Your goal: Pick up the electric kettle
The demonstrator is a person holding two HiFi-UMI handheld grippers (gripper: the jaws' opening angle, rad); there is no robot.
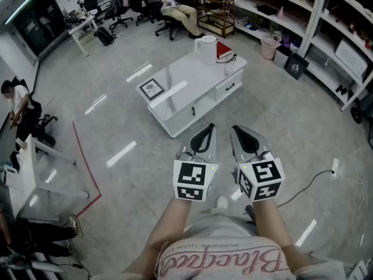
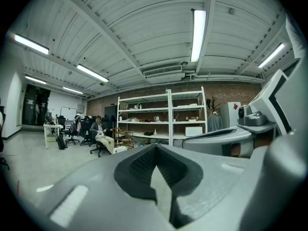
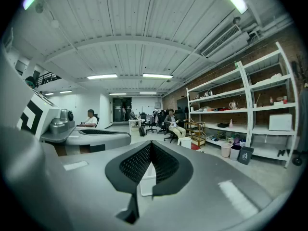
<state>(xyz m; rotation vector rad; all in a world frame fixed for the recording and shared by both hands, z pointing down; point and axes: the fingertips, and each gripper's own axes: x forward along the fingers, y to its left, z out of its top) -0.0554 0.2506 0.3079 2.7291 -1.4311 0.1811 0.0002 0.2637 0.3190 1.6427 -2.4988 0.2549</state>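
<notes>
The left tongs (image 1: 208, 128) and right tongs (image 1: 235, 130) are closed together and empty, held near the body, probably because the electric kettle (image 1: 206, 49) stands well apart on the bench (image 1: 180, 89).

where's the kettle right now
In the head view, upper centre: the electric kettle stands at the far right end of the low white table, just left of a red object.

One electric kettle (image 1: 206, 49), one picture frame (image 1: 152, 88), one white table (image 1: 187, 77), two grippers: left gripper (image 1: 210, 128), right gripper (image 1: 235, 130).
</notes>
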